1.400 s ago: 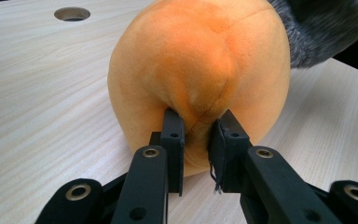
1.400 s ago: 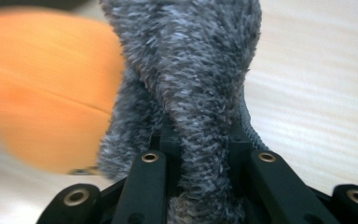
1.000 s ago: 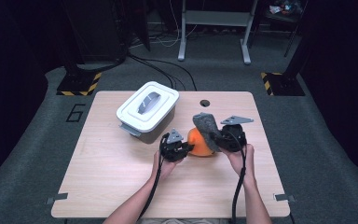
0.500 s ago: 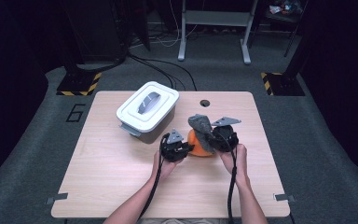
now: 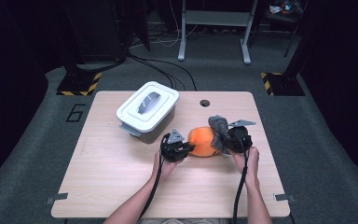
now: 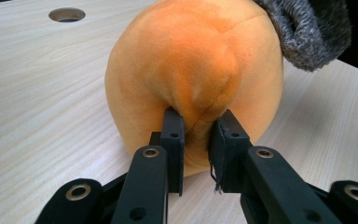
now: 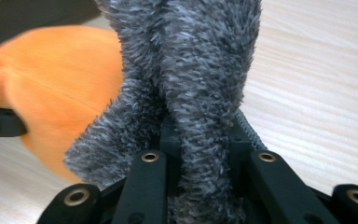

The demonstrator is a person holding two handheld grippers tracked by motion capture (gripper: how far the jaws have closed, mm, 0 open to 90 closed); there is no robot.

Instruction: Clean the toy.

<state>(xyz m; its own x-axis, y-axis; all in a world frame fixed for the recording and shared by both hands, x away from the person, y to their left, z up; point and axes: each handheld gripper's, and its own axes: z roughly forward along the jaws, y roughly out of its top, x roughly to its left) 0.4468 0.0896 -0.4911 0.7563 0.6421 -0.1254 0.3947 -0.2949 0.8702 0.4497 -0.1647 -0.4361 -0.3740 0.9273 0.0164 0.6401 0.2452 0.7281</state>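
An orange plush ball [image 5: 202,140] lies on the wooden table [image 5: 121,177] between my two hands. My left gripper [image 5: 186,149] is shut on a pinch of the orange plush [image 6: 191,84], its pads squeezing a fold of the fabric. A fuzzy grey cloth [image 5: 218,128] drapes over the ball's right side. My right gripper [image 5: 226,140] is shut on that grey cloth [image 7: 200,93], which bunches up between its jaws, with the orange plush [image 7: 60,79] just behind it to the left.
A white lidded box [image 5: 148,109] with a grey handle stands at the table's back left, close to my left hand. A round cable hole [image 5: 204,102] sits near the far edge. Bare wood lies in front of my hands.
My right hand has come down and leftward with the grey cloth, settling it lower against the orange ball. The left gripper has kept its hold and place.
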